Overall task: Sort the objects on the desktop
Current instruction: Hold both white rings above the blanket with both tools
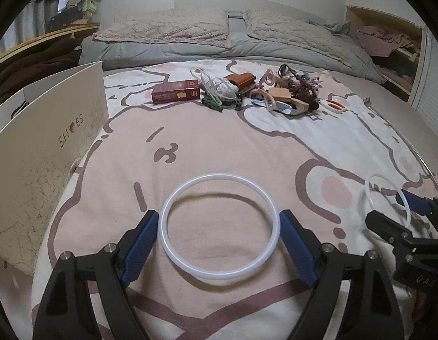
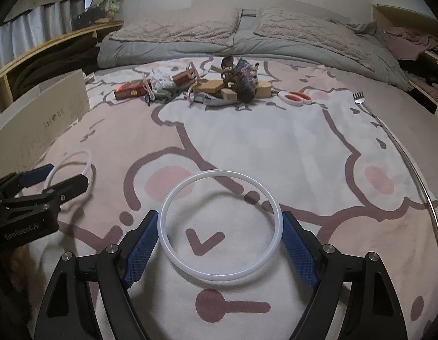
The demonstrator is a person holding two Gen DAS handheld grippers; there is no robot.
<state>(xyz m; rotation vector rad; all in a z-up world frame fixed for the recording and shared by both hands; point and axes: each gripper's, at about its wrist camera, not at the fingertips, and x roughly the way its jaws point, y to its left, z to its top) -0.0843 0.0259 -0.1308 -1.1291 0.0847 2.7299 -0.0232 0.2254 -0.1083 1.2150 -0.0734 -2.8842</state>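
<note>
Each claw holds a white ring across its width: the left gripper [image 1: 219, 226] pinches one ring [image 1: 220, 226], the right gripper [image 2: 220, 226] another ring [image 2: 221, 225], pads touching the rims. Squeezed only edgewise, either thin hoop could flex and pop out from between the pads

We're working on a bed [image 1: 190, 141] under a pink-and-white cartoon blanket [image 2: 247, 141]. Toward the head edge: grey duvet [image 1: 168, 48] with two textured pillows [image 1: 168, 25]. Mid-bed clutter pile [image 1: 275, 90]: red box [image 1: 176, 92], white mesh bundle [image 1: 219, 86], green clips [image 1: 212, 103], wood blocks [image 2: 229, 93], dark knitted item [image 2: 244, 83]. Just beside the pile, orange-white scissors [image 2: 295, 97]; near the right edge, a metal back scratcher [image 2: 360, 99]. At the left edge, a cream shoe box [image 1: 49, 147] stands.
</note>
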